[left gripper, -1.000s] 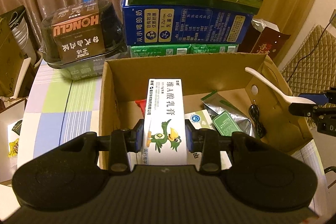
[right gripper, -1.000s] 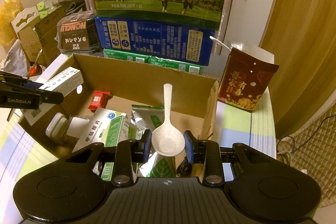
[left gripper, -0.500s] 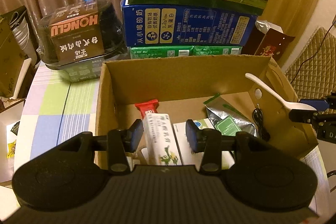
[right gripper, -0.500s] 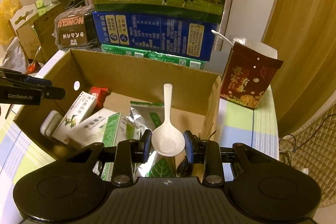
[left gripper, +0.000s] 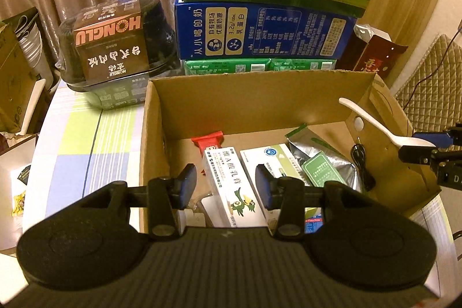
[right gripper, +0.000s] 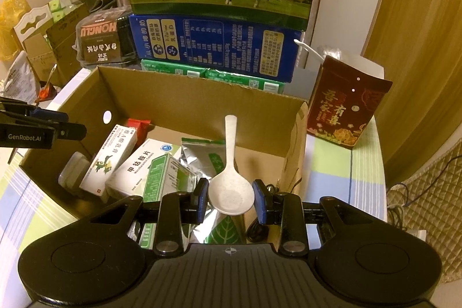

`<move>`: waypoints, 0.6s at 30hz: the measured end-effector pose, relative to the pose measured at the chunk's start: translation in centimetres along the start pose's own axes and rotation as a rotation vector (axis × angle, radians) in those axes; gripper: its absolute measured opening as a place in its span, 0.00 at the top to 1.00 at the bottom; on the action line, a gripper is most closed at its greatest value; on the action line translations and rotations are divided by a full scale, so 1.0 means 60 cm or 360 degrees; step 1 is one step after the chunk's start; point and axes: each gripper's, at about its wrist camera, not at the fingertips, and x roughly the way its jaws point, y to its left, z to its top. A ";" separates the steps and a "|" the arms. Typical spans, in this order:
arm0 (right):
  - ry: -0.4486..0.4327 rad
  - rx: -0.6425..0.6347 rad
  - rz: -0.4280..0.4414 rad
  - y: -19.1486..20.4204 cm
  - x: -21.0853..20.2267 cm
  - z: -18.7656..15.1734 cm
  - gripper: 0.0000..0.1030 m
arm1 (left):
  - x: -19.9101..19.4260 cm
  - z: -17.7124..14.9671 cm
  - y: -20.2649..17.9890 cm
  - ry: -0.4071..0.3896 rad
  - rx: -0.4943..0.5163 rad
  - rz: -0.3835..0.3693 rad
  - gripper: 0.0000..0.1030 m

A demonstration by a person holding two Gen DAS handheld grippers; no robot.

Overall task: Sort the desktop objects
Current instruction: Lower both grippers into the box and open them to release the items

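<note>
The right gripper (right gripper: pixel 230 199) holds the white spoon (right gripper: pixel 231 186) by its bowl, jaws narrow and pressed on either side, handle pointing away over the open cardboard box (right gripper: pixel 202 94); the left gripper (left gripper: pixel 226 185) hangs above the box's near-left part, its jaws parted with nothing pressed between them; the parrot-printed carton (left gripper: pixel 231 186) lies below them inside the box, leaning on the white medicine box (left gripper: pixel 268 160) beside it.

The likeliest trouble is the spoon; the pads bear on a smooth curved bowl, so I judge the grip shallow, and a tilt or a jolt could let it swivel or slip out early; dropped from where it hangs, the long handle could catch on the right wall and leave the spoon propped across the rim rather than down among the contents; it could also land on the silver foil pouch (right gripper: pixel 208 155) and slide toward the black cable (left gripper: pixel 361 163) in the corner.

The box is crowded already; the parrot carton rests at a slant, and a bump from the left jaws as they leave might tip it further or nudge the red packet (left gripper: pixel 209 140) behind it; the two grippers work over the same box, near enough to knock each other if both move inward.
</note>
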 end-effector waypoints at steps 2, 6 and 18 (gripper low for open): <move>-0.0002 -0.0001 -0.0001 0.000 0.000 0.001 0.71 | -0.001 -0.001 0.000 0.0001 0.0001 0.0002 0.62; -0.0003 -0.0001 -0.0002 0.001 0.000 0.000 0.71 | -0.003 0.000 0.000 -0.0001 -0.0001 -0.0001 0.62; -0.0163 0.0094 0.0039 -0.006 -0.019 0.009 0.22 | -0.009 0.001 0.000 -0.0008 -0.0010 0.0003 0.60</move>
